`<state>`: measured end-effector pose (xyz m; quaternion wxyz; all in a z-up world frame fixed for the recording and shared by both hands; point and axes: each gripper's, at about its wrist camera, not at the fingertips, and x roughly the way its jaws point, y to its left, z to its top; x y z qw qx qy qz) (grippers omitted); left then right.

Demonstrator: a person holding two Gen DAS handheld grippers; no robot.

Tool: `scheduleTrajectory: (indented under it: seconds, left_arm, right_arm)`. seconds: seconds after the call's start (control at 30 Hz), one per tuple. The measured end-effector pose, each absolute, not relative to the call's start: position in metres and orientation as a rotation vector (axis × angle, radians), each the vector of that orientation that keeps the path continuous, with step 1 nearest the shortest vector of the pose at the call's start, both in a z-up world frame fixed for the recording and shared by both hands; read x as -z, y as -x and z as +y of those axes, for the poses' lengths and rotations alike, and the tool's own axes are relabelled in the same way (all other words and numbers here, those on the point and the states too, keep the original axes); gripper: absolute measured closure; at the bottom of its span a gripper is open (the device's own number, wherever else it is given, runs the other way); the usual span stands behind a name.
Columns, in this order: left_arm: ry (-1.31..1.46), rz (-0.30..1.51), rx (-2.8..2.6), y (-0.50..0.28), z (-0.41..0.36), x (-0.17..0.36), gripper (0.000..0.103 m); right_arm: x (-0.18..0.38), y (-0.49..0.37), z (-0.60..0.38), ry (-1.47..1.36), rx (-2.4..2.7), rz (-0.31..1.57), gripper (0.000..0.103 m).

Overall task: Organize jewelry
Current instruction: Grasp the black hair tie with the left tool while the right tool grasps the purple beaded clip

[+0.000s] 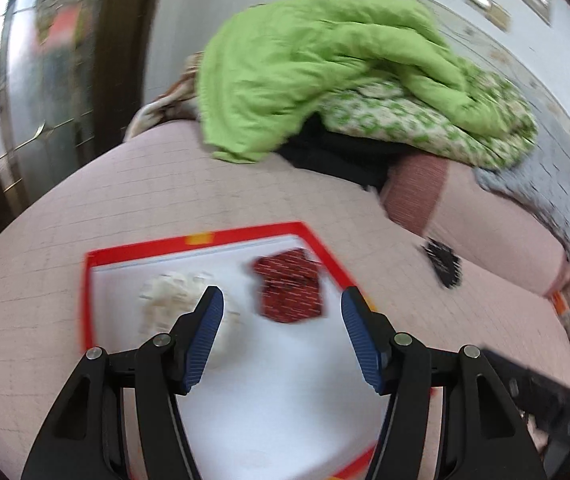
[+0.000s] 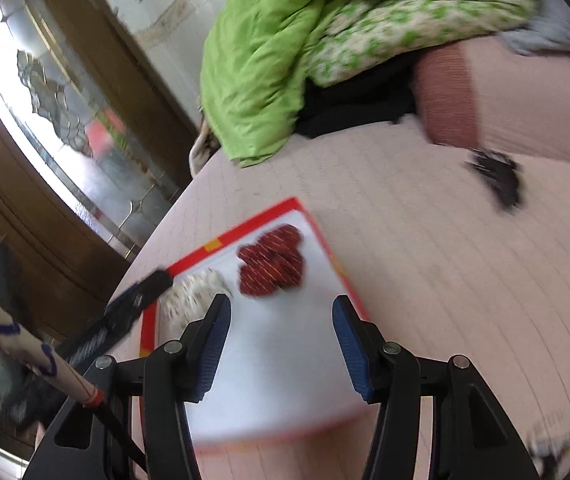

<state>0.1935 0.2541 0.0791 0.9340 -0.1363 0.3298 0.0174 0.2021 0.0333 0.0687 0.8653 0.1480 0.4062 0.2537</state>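
A white tray with a red rim point(image 1: 133, 250) lies on the pink bed cover. On it sit a dark red patterned pouch or box point(image 1: 290, 289) and a pale whitish heap, perhaps beads point(image 1: 173, 300). My left gripper point(image 1: 281, 300) is open and empty, hovering above the tray, the red item between its fingertips' line of sight. In the right wrist view the same tray point(image 2: 221, 240), red item point(image 2: 272, 261) and pale heap point(image 2: 193, 292) show. My right gripper point(image 2: 281, 307) is open and empty above the tray. The frames are motion-blurred.
A green quilt point(image 1: 317, 68) is piled at the back of the bed. A small black object point(image 1: 443, 262) lies right of the tray. A wooden glass-panelled door point(image 2: 65, 128) stands at left. The left gripper's body point(image 2: 125, 312) crosses the right view's left side.
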Motion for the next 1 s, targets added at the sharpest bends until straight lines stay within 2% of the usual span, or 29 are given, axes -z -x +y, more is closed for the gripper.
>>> scheduleTrajectory:
  seconds: [0.23,0.3,0.33,0.53,0.7,1.0]
  left_arm:
    - [0.193,0.725,0.132,-0.188,0.165,-0.071,0.042]
    - [0.182,0.761,0.195,-0.186,0.141,-0.064,0.042]
    - [0.180,0.784,0.229,-0.185,0.128,-0.059,0.042]
    - [0.110,0.933,0.424,-0.179,0.059,-0.025,0.042]
    - [0.031,1.023,0.531,-0.170,0.015,-0.001,0.042]
    - [-0.067,1.044,0.588,-0.157,-0.018,0.009,0.042]
  right_arm:
    - [-0.059,-0.131,-0.082,-0.347,-0.372,0.771,0.046]
    - [-0.051,-0.132,-0.120,-0.388,-0.322,0.797,0.051]
    - [-0.050,-0.134,-0.134,-0.404,-0.294,0.800,0.057]
    - [-0.026,-0.135,-0.211,-0.471,-0.148,0.851,0.060]
    - [-0.020,-0.139,-0.248,-0.549,-0.106,0.856,0.060]
    - [-0.016,-0.132,-0.271,-0.600,-0.079,0.850,0.060]
